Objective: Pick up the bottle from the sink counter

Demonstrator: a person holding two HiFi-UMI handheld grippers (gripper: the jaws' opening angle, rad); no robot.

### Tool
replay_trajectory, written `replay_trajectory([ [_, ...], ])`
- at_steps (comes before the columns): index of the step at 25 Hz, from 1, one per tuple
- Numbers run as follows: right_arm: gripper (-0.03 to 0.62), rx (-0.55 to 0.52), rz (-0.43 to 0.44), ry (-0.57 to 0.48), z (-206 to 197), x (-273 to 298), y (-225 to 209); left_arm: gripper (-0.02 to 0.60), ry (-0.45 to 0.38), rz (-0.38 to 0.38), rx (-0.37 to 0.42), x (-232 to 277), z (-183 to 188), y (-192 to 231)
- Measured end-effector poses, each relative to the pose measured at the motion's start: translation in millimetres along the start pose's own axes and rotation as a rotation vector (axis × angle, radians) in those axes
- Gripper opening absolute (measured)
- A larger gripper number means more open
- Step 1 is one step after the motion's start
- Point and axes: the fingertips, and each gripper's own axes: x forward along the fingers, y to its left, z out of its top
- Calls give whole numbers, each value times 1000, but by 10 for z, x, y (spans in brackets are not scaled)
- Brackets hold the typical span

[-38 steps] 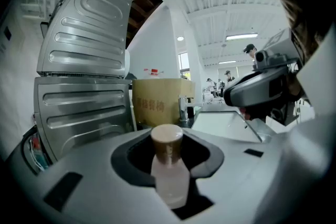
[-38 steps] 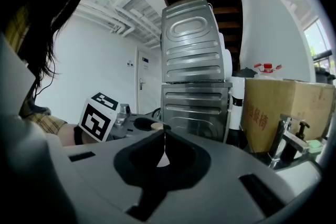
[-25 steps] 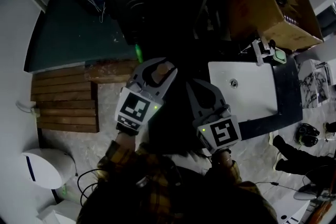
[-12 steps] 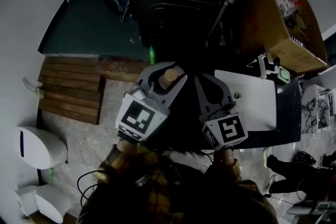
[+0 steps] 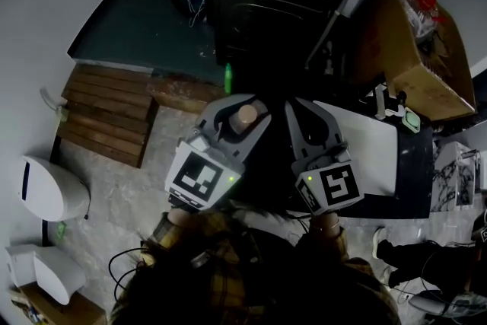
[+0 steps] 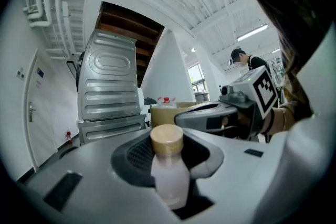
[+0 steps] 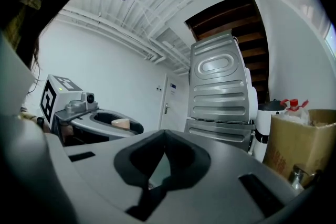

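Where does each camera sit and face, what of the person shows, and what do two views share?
Head view: on the head, facing steeply down; left gripper, right gripper, plaid sleeves show.
Left gripper view: on that gripper, facing level along jaws clamped on the bottle; right gripper beside.
Right gripper view: on that gripper, facing level along shut, empty jaws.
Shared: both gripper views show the metal appliance.

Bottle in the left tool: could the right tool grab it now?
Probably not as is: the right tool is shut and beside it; the left tool clamps the bottle, only its cap free.
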Motion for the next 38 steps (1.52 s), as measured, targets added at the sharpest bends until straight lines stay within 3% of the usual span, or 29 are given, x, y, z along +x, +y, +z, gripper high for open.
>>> replay_trajectory([
  [5, 15, -11, 18, -17, 66, -86, 38, 127, 0, 16, -5, -84, 3, -107],
  [9, 15, -14, 33, -22, 78, -116, 68, 127, 6, 1, 47, -108, -28, -159],
  [16, 15, -19, 47, -17, 65, -106, 64, 127, 14, 31, -3, -122, -29, -141],
  [26, 15, -24, 59, -8, 6, -59, 48, 127, 23, 23, 44, -96, -68, -86],
  [30, 15, -27, 62, -5, -15, -40, 38, 127, 26, 39, -3, -77, -54, -65],
  [38, 15, -22, 69, 1, -66, -8, -16, 127, 32, 41, -2, -7, -82, -38],
])
